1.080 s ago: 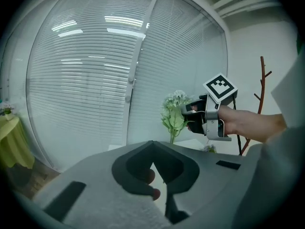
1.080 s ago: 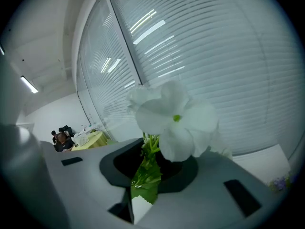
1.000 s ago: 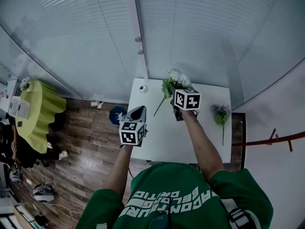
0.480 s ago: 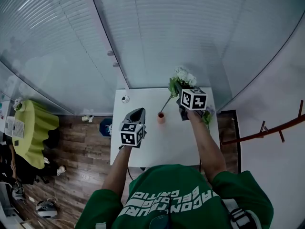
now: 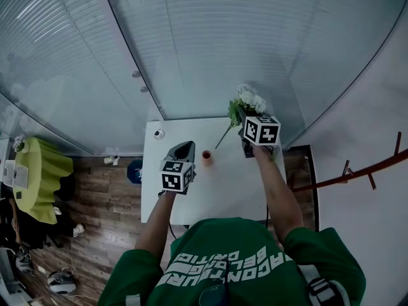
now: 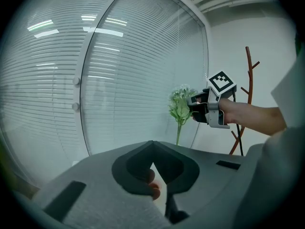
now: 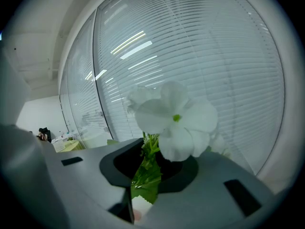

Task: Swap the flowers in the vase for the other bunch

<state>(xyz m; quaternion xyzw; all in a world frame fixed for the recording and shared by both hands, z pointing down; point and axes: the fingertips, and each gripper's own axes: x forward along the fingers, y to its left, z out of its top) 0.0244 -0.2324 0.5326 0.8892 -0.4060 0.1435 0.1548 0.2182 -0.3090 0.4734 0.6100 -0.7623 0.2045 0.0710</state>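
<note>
Blind-covered glass walls (image 5: 210,43) stand behind the white desk (image 5: 223,190), where a small orange vase (image 5: 206,158) sits empty. The right claw (image 7: 147,175) grips the white flowers (image 7: 176,120) by their stems above the desk. The left claw (image 6: 153,151), its jaws together and empty, hovers beside the vase.

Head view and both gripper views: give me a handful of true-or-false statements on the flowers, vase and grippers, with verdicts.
1. The right gripper holds the white flowers by their stems. True.
2. The vase has flowers in it. False: it stands on the table with no flowers in it.
3. The left gripper grips the vase. False: nothing is between its jaws, and the vase stands apart from it.
4. The table stands against a glass wall with blinds. True.
</note>
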